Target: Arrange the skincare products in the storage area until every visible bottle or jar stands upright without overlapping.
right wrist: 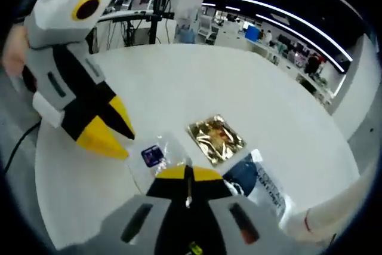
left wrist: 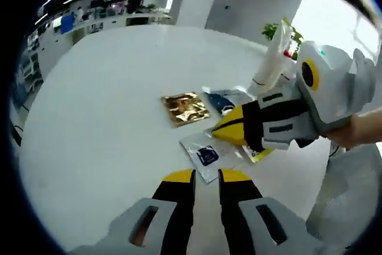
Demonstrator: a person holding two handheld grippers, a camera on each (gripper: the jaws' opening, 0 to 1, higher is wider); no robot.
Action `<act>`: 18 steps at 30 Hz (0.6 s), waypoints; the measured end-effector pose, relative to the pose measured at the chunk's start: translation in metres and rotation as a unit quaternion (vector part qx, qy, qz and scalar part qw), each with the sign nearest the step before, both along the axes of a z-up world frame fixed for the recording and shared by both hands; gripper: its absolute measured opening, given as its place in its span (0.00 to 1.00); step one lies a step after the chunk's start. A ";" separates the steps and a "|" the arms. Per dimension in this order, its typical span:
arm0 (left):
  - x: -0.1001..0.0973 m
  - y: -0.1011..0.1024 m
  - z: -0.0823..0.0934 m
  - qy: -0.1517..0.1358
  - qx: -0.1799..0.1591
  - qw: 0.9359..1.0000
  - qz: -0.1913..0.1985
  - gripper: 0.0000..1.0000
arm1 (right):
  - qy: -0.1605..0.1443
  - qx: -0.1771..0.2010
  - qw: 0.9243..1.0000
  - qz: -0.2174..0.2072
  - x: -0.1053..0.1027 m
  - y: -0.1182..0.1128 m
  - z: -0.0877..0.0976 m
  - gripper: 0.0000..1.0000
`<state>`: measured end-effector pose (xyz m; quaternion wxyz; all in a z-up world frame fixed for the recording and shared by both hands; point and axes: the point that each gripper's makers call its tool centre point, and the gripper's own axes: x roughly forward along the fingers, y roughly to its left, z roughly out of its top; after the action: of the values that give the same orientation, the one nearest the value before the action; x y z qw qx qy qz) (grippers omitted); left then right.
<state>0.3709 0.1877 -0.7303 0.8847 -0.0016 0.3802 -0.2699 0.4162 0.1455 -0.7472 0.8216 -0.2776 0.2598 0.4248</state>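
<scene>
Left gripper view: gold sachet (left wrist: 185, 108) flat, long axis undiscernible.

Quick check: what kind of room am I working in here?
Probably an open-plan office or lab: a round white table, rows of desks behind it under long ceiling strip lights, and a potted plant.

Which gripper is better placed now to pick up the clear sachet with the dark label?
Right gripper, probably: its shut tips already sit at the clear sachet. Left gripper is nearby but short of it.
</scene>
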 end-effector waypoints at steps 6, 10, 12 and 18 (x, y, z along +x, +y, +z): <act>0.013 -0.010 0.008 -0.039 0.027 0.998 -0.045 0.13 | -0.004 -0.004 1.000 -0.001 -0.001 0.000 0.000 0.01; 0.019 -0.026 0.005 -0.054 0.043 0.995 -0.077 0.13 | -0.007 -0.006 1.000 -0.008 -0.001 -0.001 0.000 0.01; 0.020 -0.029 0.000 -0.057 0.062 0.992 -0.091 0.13 | -0.007 -0.006 1.000 -0.011 -0.001 -0.001 0.001 0.01; 0.019 -0.031 -0.011 -0.058 0.087 0.989 -0.108 0.18 | -0.008 -0.008 1.000 -0.008 0.000 -0.001 0.000 0.01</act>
<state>0.3901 0.1563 -0.7416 0.8678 0.1321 0.3481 -0.3290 0.4161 0.1445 -0.7467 0.8248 -0.2853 0.2592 0.4136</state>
